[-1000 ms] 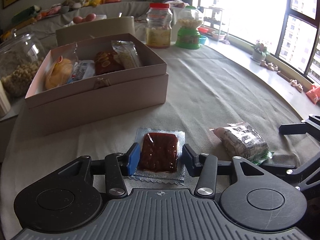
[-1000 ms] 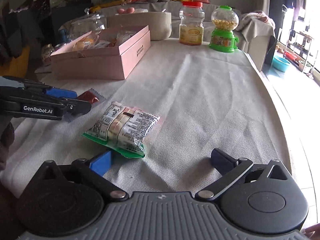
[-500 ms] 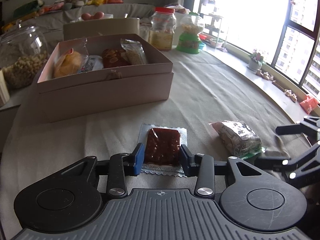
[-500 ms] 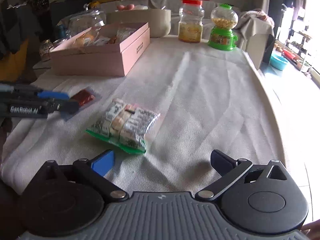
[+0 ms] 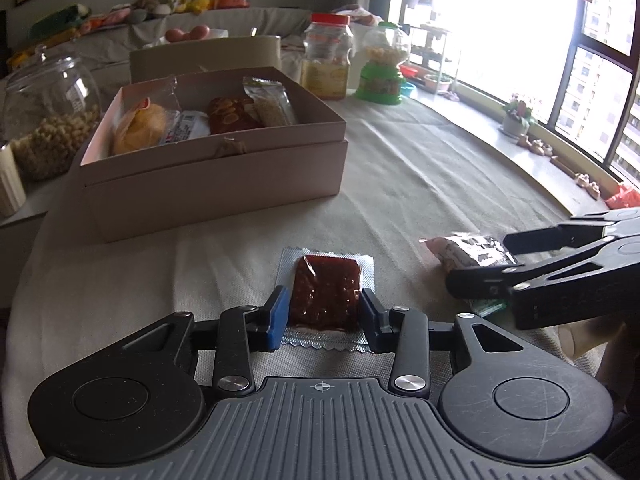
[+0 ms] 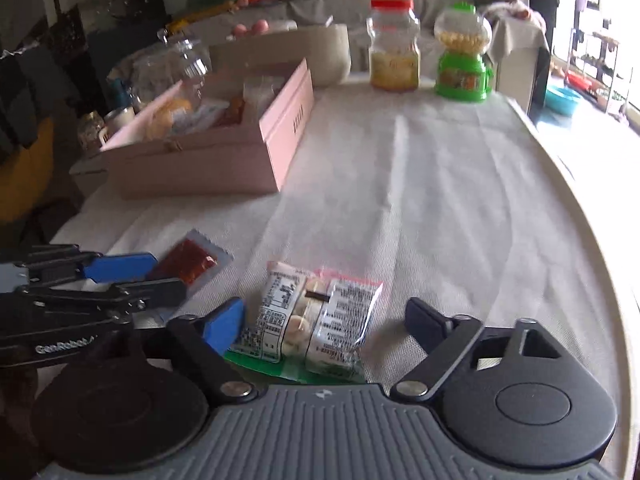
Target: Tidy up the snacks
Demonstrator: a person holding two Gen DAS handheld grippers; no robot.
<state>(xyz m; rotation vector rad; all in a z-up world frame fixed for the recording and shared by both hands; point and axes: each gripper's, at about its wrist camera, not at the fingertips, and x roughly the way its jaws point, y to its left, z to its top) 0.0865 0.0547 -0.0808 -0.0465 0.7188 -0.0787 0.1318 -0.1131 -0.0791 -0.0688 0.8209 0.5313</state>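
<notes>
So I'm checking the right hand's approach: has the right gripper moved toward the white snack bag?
Yes. The right gripper has come forward; the white snack bag, lying on the tablecloth, now sits between its open fingers.

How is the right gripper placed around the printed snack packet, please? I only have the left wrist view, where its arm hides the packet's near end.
Observer: The right gripper is open, with the printed snack packet between its fingers; the black finger stands clearly apart from it.
Operator: Thank you. Which way does the packet lie?
Observer: Flat on the tablecloth, with its green-edged end toward the right wrist camera and its pink-edged end away from it.
Operator: Is anything marked on the pink box's window-facing side?
Observer: Yes, the pink box carries a short column of dark print on that side, too small to read.
</notes>
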